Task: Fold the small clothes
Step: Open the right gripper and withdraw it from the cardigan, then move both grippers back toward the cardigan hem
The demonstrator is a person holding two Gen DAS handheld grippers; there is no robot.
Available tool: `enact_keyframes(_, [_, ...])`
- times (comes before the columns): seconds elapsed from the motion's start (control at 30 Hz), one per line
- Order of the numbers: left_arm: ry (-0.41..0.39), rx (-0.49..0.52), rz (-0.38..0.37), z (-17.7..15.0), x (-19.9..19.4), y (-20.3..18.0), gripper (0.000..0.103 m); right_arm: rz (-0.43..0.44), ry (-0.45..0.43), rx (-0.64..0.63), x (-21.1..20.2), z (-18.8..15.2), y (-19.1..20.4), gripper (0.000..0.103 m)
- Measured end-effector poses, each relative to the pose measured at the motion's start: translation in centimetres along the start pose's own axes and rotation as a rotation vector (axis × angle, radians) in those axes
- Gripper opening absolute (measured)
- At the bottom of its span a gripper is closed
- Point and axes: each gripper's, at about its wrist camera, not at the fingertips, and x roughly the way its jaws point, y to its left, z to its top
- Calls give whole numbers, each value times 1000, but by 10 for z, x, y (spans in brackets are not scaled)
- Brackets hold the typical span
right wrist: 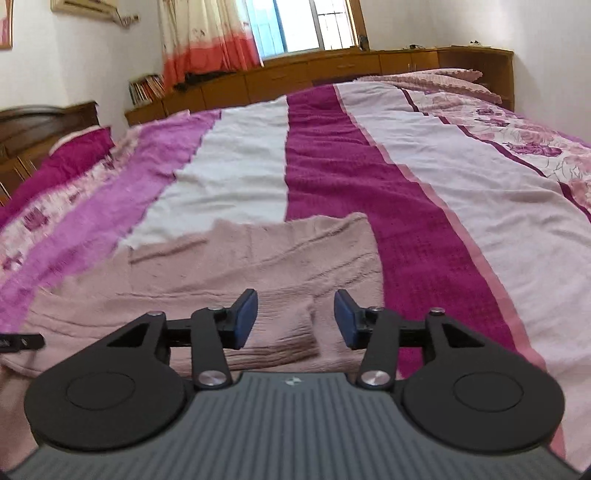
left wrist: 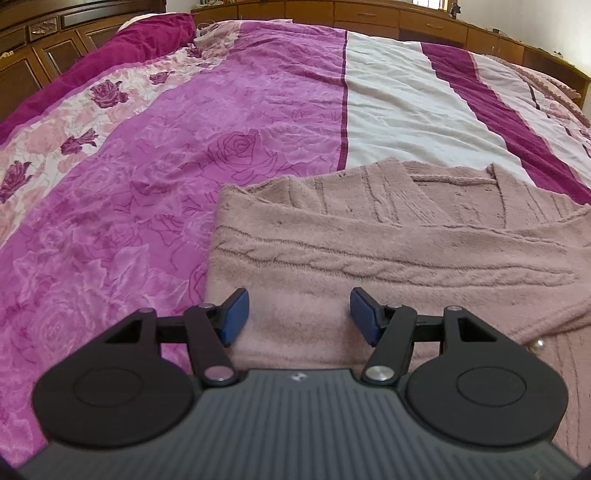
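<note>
A dusty-pink cable-knit sweater point(left wrist: 369, 251) lies flat on the bed, partly folded, with a sleeve laid across its body. A pearl button point(left wrist: 537, 346) shows at its right side. My left gripper point(left wrist: 300, 314) hovers open over the sweater's near left part, its blue pads apart with nothing pinched. In the right wrist view the same sweater point(right wrist: 258, 251) spreads to the left. My right gripper point(right wrist: 295, 319) stands open above its near right edge. A small raised fold of knit lies below the gap, and the pads are not touching it.
A striped magenta, pink and white floral bedspread point(left wrist: 184, 166) point(right wrist: 406, 184) covers the whole bed. A magenta pillow point(left wrist: 129, 40) and a dark wooden headboard point(left wrist: 37, 55) are at far left. Wooden cabinets point(right wrist: 332, 70), books point(right wrist: 146, 88) and a curtained window point(right wrist: 303, 26) line the far wall.
</note>
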Motion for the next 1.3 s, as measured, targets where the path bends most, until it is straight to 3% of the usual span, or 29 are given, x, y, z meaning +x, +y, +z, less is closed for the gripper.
enact_keyframes(0.23, [8,16,6,-6,-2,-1,62,16,84,3,17,-22,0,57])
enact_keyframes(0.43, [-3,12,10,-5,-18,3,62,51,73,72,12,-21,-10,59])
enact_keyframes(0.57, [-12,-2,-6,-10,-35,7,62,56,74,106,-1,-19,-13,61])
enact_keyframes(0.7, [-3,-17,-28,-16,-52,10,62,79,68,123,-18,-21,-11,70])
enact_keyframes(1.3, [80,-53,-55,-48,-98,30,62,144,160,113,-90,-50,-9,70])
